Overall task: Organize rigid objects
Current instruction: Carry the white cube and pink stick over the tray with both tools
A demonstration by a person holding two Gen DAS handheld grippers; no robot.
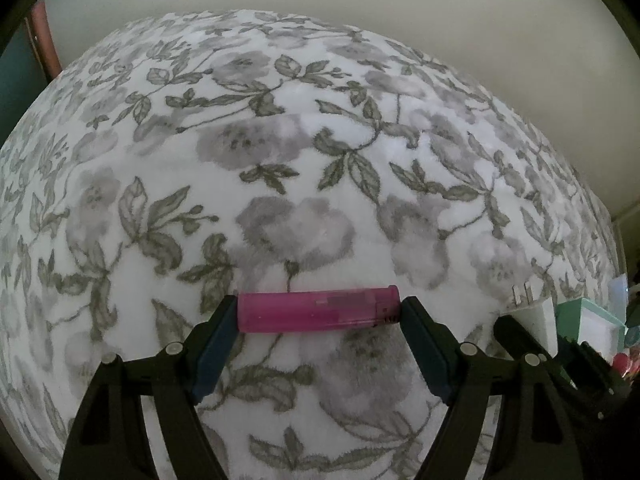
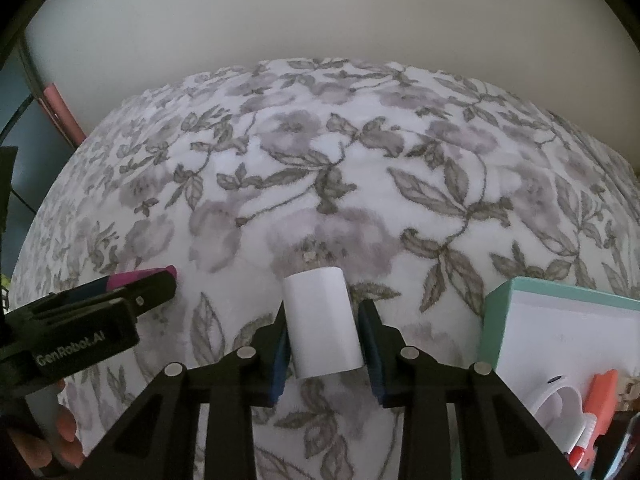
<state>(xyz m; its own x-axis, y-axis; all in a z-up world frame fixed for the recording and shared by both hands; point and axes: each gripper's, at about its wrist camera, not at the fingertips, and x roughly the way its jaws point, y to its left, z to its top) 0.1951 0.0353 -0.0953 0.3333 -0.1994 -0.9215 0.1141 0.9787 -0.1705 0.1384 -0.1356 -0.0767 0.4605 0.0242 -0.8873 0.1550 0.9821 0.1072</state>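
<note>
My left gripper [image 1: 319, 312] is shut on a pink lighter [image 1: 318, 310], held crosswise by its two ends above the floral blanket [image 1: 280, 140]. My right gripper [image 2: 323, 324] is shut on a white plug adapter [image 2: 322, 322], held upright between the blue pads. The adapter also shows at the right of the left wrist view [image 1: 532, 314], its metal prongs pointing up. The left gripper [image 2: 120, 292] with the lighter's pink tip [image 2: 140, 276] shows at the left of the right wrist view. A teal-rimmed white box [image 2: 560, 328] sits at the right, holding small items.
The box [image 1: 588, 320] holds a white ring-shaped item [image 2: 558, 400] and an orange-and-white item [image 2: 596, 408]. A plain wall [image 2: 320, 20] stands behind the blanket. A pink-edged object [image 2: 60, 112] leans at the far left.
</note>
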